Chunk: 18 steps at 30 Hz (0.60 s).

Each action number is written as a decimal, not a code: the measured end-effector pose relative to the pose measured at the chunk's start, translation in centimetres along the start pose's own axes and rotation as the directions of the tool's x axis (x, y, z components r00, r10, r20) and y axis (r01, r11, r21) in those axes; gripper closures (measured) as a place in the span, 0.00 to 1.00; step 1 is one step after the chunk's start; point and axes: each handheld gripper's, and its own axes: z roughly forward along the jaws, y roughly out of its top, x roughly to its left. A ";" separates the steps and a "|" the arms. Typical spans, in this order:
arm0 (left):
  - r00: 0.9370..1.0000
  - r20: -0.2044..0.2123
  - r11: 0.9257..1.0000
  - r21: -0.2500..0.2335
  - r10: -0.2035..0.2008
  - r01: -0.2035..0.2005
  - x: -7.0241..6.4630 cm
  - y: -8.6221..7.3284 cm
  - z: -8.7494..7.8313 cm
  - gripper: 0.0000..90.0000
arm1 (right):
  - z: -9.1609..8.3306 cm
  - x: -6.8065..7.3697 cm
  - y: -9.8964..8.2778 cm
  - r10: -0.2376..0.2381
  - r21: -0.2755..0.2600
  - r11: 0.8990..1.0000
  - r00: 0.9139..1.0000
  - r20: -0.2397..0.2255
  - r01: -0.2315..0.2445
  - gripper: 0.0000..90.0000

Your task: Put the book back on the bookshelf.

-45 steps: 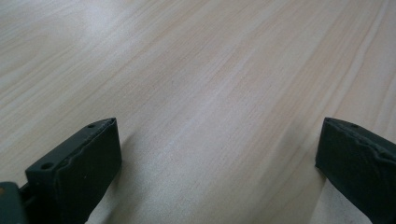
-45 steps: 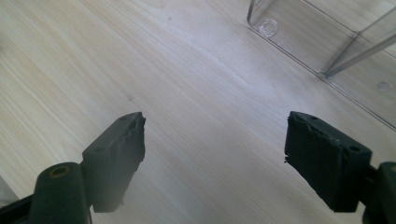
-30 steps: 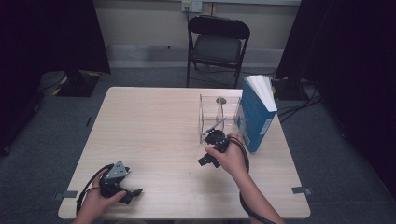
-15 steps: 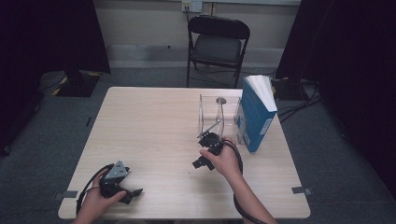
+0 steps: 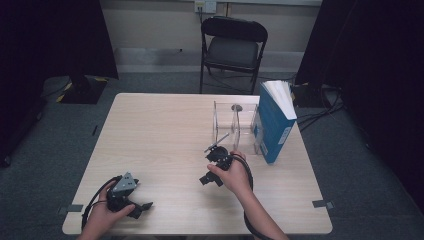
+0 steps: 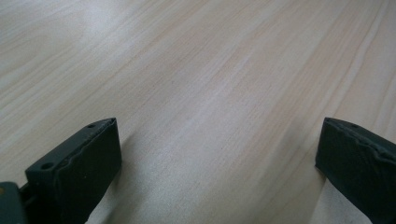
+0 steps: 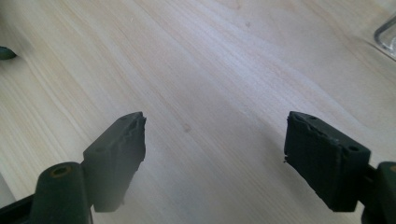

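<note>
The right tongs (image 5: 209, 176) hang just in front of the clear rack (image 5: 235, 127) on the desk (image 5: 165, 130), jaws wide apart with bare wood between them. The left tongs (image 5: 142, 207) rest far left of the rack, at the near edge, also gaping and empty. A blue book (image 5: 274, 125) leans against the rack's right side.

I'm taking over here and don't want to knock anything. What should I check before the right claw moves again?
1. Right claw open, nothing between its jaws: ok.
2. Left claw open and empty, low over the table: ok.
3. Book upright against the clear holder: ok.
4. Right claw clear of the holder: ok, close beside it.
5. Holder's contents: cannot tell.
</note>
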 end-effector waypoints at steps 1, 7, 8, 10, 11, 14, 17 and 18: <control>1.000 0.000 1.000 -0.002 -0.002 0.002 0.0 0.0 0.0 0.00 | 0.2 0.1 0.0 -0.001 0.002 1.000 1.000 0.001 0.001 0.22; 1.000 0.000 1.000 0.000 0.000 0.000 0.0 0.0 0.0 0.00 | 1.3 0.5 0.0 -0.015 0.011 1.000 1.000 -0.011 0.015 0.22; 1.000 0.000 1.000 -0.001 -0.001 0.001 0.0 0.0 0.0 0.00 | 1.4 0.6 0.0 -0.022 0.012 1.000 1.000 -0.013 0.022 0.22; 1.000 0.000 1.000 -0.001 0.000 0.000 0.0 0.0 0.0 0.00 | 1.7 0.8 0.0 -0.029 0.015 0.999 1.000 -0.009 0.029 0.22; 1.000 0.001 1.000 -0.011 -0.009 0.009 0.0 0.0 0.1 0.00 | 2.0 1.0 -0.1 -0.029 0.019 0.999 1.000 -0.003 0.029 0.22; 1.000 0.001 1.000 -0.010 -0.008 0.008 0.0 0.0 0.1 0.00 | 2.3 1.1 -0.2 -0.037 0.024 0.999 0.999 0.003 0.037 0.22; 1.000 0.001 1.000 -0.011 -0.008 0.008 0.0 0.0 0.1 0.00 | 3.1 1.5 -0.3 -0.053 0.023 0.998 0.999 -0.001 0.053 0.19; 1.000 0.001 1.000 -0.011 -0.008 0.008 0.0 0.0 0.1 0.00 | 3.1 1.5 -0.3 -0.053 0.023 0.998 0.999 -0.001 0.053 0.19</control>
